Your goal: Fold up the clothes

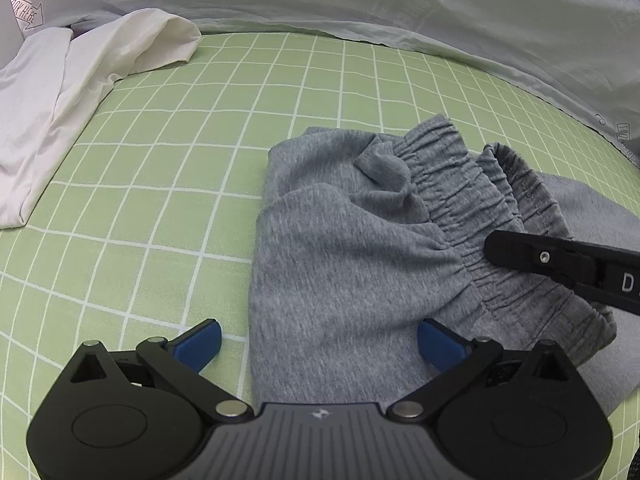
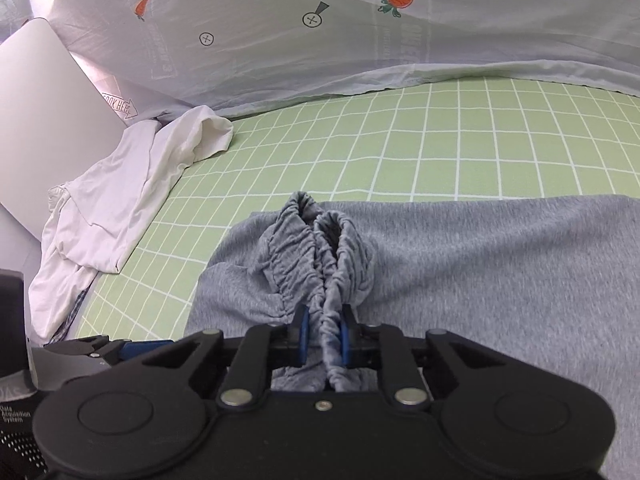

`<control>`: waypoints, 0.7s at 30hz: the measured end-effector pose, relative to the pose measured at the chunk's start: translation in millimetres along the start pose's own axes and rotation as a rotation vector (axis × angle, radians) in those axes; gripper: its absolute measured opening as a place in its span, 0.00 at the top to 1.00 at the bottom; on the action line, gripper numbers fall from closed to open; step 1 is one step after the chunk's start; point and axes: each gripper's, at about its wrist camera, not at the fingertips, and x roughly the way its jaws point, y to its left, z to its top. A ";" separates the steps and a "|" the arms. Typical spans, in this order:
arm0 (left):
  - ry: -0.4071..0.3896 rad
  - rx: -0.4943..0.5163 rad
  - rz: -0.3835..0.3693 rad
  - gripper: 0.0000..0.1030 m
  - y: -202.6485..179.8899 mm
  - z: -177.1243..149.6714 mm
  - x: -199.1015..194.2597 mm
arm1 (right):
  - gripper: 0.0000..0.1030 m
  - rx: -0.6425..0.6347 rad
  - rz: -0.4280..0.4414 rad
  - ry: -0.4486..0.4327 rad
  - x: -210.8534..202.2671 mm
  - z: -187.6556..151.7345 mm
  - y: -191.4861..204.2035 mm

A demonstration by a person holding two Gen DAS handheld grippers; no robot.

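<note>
The bed under me wears a green checked sheet [image 1: 168, 184], and a pale printed duvet [image 1: 400, 12] with orange carrots is bunched along its far edge. On that sheet, straight ahead of both cameras, lie the grey sweatpants [image 1: 340, 264], the only garment I am working on, spread toward the right in the right wrist view.

I judge them soft, light jersey: they will drape and sag from wherever I lift, and the knit should not slip much between rubber pads. The elastic waistband [image 2: 320, 248] is the thickest, firmest part, gathered into ridges, so it is the sensible place to grip; the loose leg fabric would simply stretch and trail.

My right gripper [image 2: 322, 336] has its blue fingers [image 2: 303, 332] narrowed onto a doubled bunch of that waistband, cloth pinched between them. My left gripper [image 1: 320, 346] hangs over the near edge of the pants with its fingers spread wide, 1 over the sheet and 1 over grey cloth, gripping nothing.

Counted: 1 pair of sweatpants, 1 white garment [image 1: 60, 120] crumpled at the far left, well apart from the pants, 1 duvet, 2 grippers. A flat silver panel [image 2: 44, 120] leans behind the white garment; I cannot tell what it is.
</note>
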 end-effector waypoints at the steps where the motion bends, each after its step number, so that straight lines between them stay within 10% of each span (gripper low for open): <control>1: -0.013 -0.009 -0.003 0.00 -0.5 1.6 -4.2 | 0.86 -0.019 0.001 -0.018 -7.2 1.0 1.4; 10: -0.066 0.062 0.014 0.00 -40.3 0.3 -20.2 | 0.86 -0.020 -0.089 -0.143 -80.3 -0.9 -38.6; 15: 0.053 0.140 0.042 0.00 -64.1 -23.9 2.5 | 0.80 0.021 -0.217 0.008 -58.6 -29.0 -79.8; 18: 0.076 0.145 0.053 0.00 -68.7 -31.5 4.0 | 0.69 0.024 -0.236 0.014 -54.7 -45.3 -89.4; 21: 0.067 0.135 0.068 0.00 -70.1 -32.8 -1.2 | 0.37 0.000 -0.294 0.011 -59.3 -44.8 -91.4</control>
